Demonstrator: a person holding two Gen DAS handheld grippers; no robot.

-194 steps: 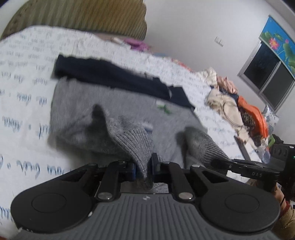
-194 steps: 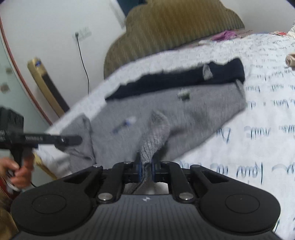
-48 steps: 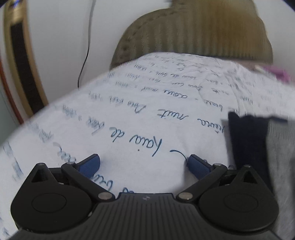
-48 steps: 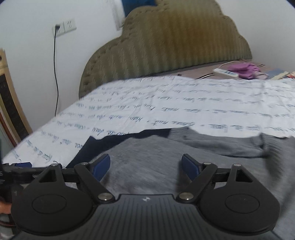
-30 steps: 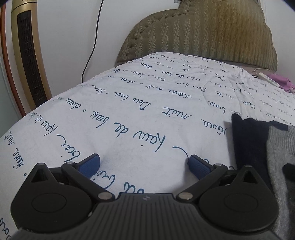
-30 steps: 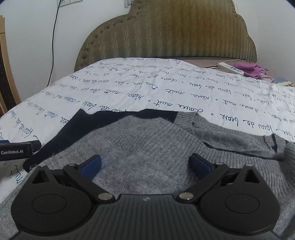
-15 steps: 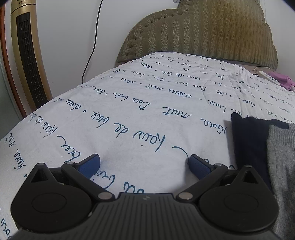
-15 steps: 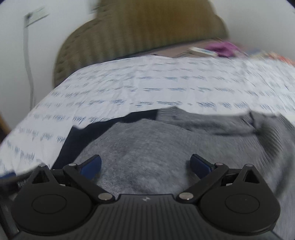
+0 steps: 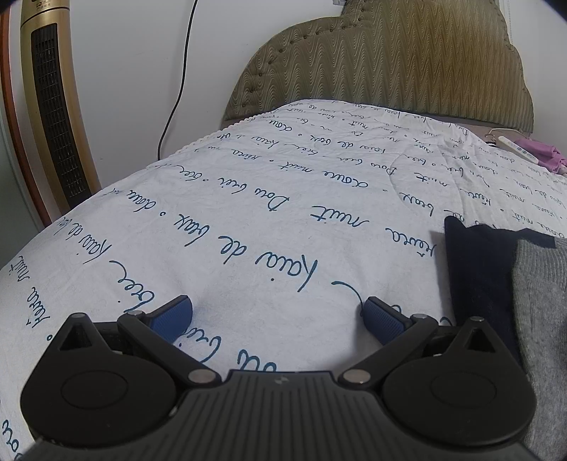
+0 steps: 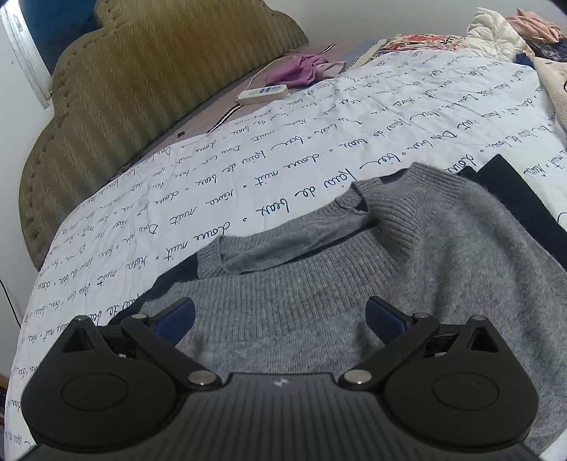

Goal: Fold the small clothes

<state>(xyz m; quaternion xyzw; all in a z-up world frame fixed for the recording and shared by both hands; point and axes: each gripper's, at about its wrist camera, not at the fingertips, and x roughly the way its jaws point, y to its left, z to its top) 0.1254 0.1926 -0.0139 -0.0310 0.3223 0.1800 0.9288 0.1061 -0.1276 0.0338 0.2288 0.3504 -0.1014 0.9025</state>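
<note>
A grey knitted sweater (image 10: 407, 269) lies folded on the white bed sheet, its ribbed sleeve (image 10: 283, 237) laid across the far edge. Under it a dark navy garment (image 10: 524, 202) sticks out at the right and at the left. My right gripper (image 10: 280, 317) hovers open just over the sweater's near part, nothing between its fingers. In the left wrist view the sweater's edge (image 9: 538, 301) and the navy garment (image 9: 478, 269) show at the far right. My left gripper (image 9: 278, 317) is open over bare sheet, to the left of the clothes.
The white sheet with blue script (image 9: 248, 220) covers the bed up to an olive padded headboard (image 10: 141, 81). A gold tower heater (image 9: 49, 106) stands left of the bed. A white remote (image 10: 262, 94) and purple cloth (image 10: 304, 71) lie near the headboard. Piled clothes (image 10: 506, 32) sit far right.
Both grippers let go of the grey sweater sleeves and opened. The right gripper has swung to the right over the sweater in the last half second. The left gripper has stayed still.
</note>
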